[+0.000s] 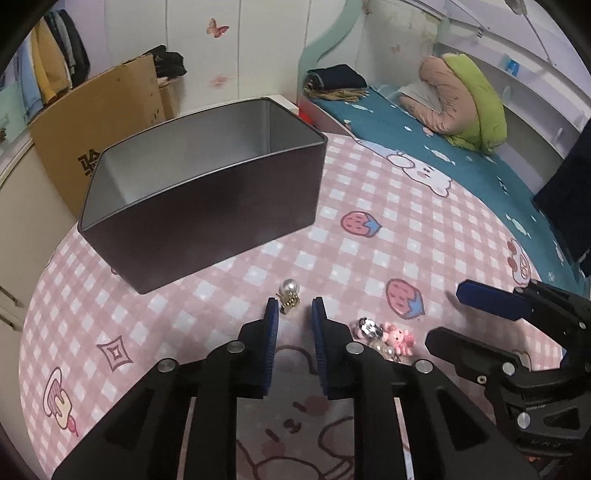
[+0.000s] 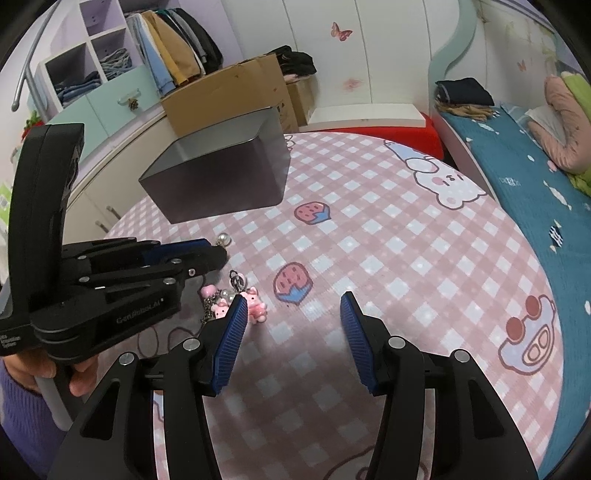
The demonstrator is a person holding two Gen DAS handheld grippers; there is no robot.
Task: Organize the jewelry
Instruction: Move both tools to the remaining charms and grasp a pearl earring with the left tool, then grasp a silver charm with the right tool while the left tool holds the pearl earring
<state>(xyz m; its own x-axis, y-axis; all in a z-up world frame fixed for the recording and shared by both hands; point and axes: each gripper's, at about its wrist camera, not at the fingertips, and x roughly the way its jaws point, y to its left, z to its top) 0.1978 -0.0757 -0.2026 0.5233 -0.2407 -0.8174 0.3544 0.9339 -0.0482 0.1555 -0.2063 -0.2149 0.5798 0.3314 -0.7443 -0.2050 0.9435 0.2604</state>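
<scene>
Showing one tin box [image 1: 207, 199], one pearl earring [image 1: 289, 293], one pink charm [image 1: 397, 338]

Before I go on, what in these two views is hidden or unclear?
- Tin box floor: its near wall hides it in both views.
- Pink charm chain: partly hidden, by the left gripper in its own view and by the right finger in the other.
- Pearl earring: gold part too small to read.

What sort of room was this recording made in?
Most likely a child's bedroom: a bed with a teal cartoon sheet and bundled duvet beside the table, hanging clothes in an open wardrobe, and butterfly stickers on the wall.
</scene>
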